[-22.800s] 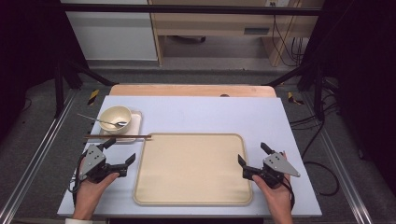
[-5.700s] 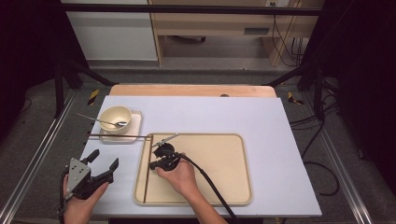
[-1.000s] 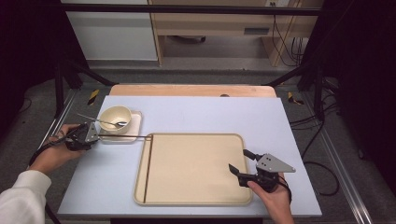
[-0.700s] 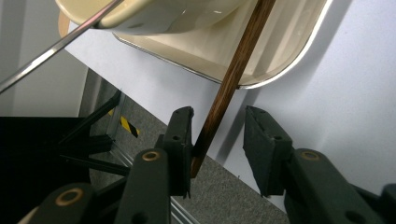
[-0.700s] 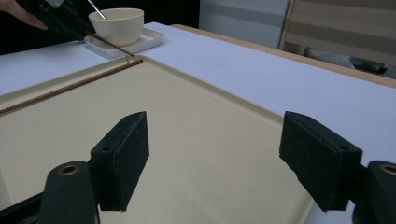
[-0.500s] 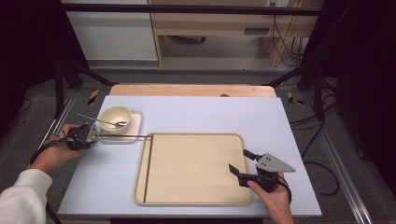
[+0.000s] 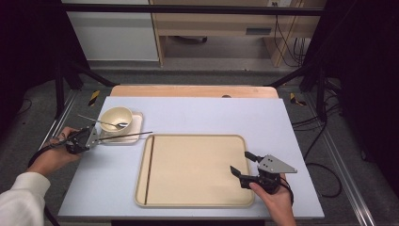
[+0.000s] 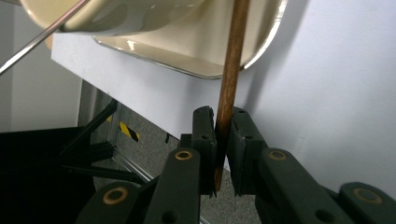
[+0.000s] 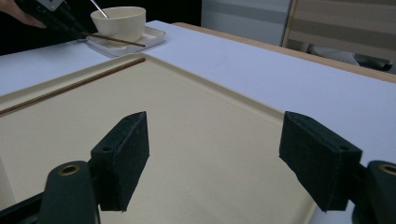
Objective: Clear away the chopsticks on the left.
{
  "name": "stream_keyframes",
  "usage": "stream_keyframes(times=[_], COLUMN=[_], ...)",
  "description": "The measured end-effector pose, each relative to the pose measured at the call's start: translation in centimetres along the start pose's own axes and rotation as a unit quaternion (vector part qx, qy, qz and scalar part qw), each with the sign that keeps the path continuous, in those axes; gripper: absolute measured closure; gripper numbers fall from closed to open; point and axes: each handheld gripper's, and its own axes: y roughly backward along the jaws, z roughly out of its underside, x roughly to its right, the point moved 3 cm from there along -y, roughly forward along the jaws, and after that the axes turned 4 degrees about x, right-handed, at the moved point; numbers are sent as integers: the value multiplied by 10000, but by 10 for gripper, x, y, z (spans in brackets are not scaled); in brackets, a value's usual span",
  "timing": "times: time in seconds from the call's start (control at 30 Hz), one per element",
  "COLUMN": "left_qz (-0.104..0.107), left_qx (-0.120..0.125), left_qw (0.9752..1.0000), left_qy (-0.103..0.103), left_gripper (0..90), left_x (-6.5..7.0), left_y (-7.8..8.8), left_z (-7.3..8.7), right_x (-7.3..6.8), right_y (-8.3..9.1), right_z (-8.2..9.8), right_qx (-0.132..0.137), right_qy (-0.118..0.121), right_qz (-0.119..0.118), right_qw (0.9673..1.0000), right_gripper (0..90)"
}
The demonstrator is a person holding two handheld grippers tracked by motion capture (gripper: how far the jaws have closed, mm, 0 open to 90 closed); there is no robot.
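Note:
My left gripper [image 7: 95,138] is at the table's left edge, beside the small plate [image 7: 134,136]. Its jaws have just been closing and now pinch the end of a brown chopstick [image 8: 229,79]; seen from above, that chopstick [image 7: 129,135] runs right across the plate's front. A second chopstick [image 7: 148,169] lies along the left side of the big beige tray [image 7: 197,141]. My right gripper [image 7: 243,165] hovers open over the tray's right front part. In its own view the right gripper [image 9: 217,140] has nothing between its pads.
A cream bowl [image 7: 116,117] with a metal spoon [image 7: 101,121] in it stands on the small plate. The pale blue table top [image 7: 207,113] ends close to my left hand. Black frame bars and cables surround the table.
Several seconds ago the right gripper was at the tray's left side and the left one low at the front. Over the last second both hands keep their places.

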Motion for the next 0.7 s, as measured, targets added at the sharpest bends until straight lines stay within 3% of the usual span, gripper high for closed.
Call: stream_keyframes(times=[0.07,0.37,0.5,0.7], left_qz=[10,-145,-229,-302], left_qx=[-4,364,616,731], left_qw=[9999,9990,9976,9963], left_qy=[-163,-201,-232,-332], left_gripper=[835,846,846,846], left_x=[3,11,16,22], left_y=[6,27,43,57], left_z=[0,-4,-14,-26], right_x=[0,0,-2,-5], right_y=[0,0,-1,-5], right_z=[0,-1,-3,-8], right_qx=[5,32,-5,-145], right_qy=[-16,-9,25,95], right_qz=[9,-9,-21,-27], right_qw=[10000,10000,10000,9998], right_gripper=[245,246,244,222])
